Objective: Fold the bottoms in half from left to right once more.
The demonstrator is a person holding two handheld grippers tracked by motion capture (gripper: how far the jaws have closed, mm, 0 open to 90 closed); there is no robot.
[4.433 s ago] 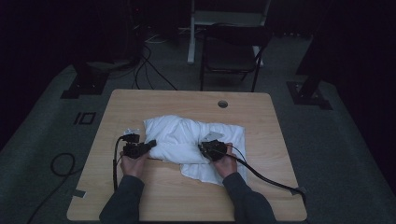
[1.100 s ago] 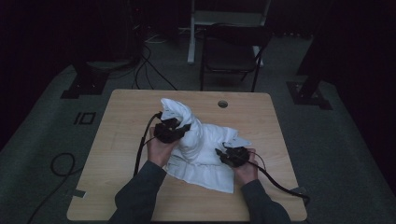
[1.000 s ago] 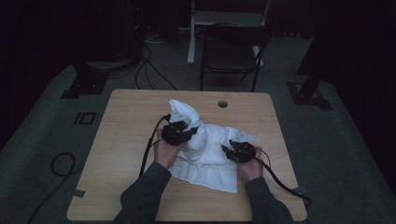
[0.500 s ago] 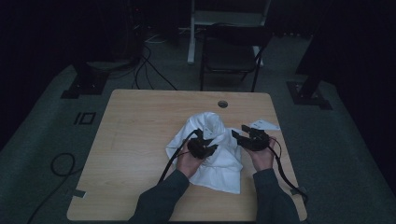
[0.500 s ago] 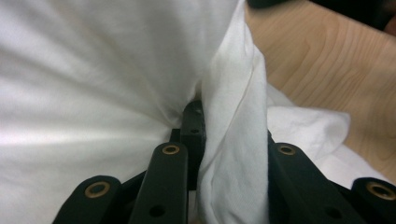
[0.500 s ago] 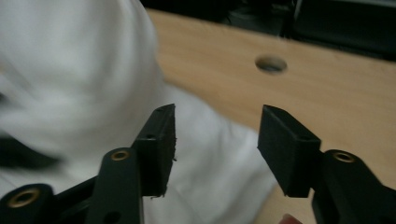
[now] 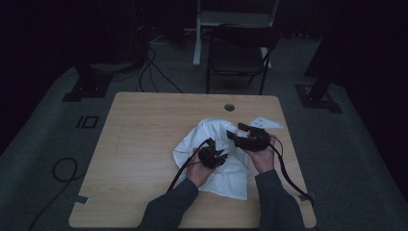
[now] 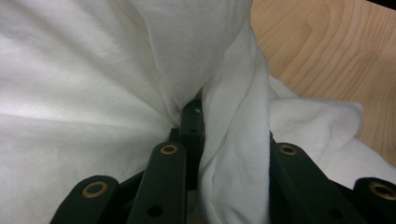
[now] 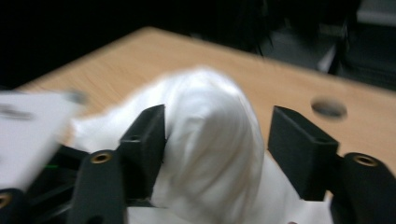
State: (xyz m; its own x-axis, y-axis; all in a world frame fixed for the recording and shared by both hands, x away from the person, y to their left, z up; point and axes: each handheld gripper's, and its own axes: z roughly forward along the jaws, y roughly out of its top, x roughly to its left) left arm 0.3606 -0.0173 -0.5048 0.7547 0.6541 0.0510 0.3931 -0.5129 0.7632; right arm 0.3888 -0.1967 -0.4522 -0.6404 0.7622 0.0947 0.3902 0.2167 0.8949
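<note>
A white cloth [image 7: 233,173] lies bunched on the right half of the wooden table [image 7: 144,125]. My left gripper [image 7: 221,156] rests on the cloth's middle. In the left gripper view its jaws [image 8: 229,126] are shut on a thick fold of the cloth [image 8: 93,84], which drapes over both fingers. My right gripper [image 7: 235,131] is held just right of it, above the cloth's far right part, pointing left. In the right gripper view it [image 9: 224,135] stands open, jaws wide apart, with a rounded hump of cloth [image 9: 210,154] bulging between them.
A round cable hole [image 7: 229,107] sits near the table's far edge. A pale three-cornered piece [image 7: 264,122] shows just beyond the right gripper. A dark chair [image 7: 238,53] stands behind the table. Cables trail off the front edge and across the floor.
Both grippers have moved right. The left one dragged the cloth's left side across, so the spread cloth is now heaped on the right half of the table.
</note>
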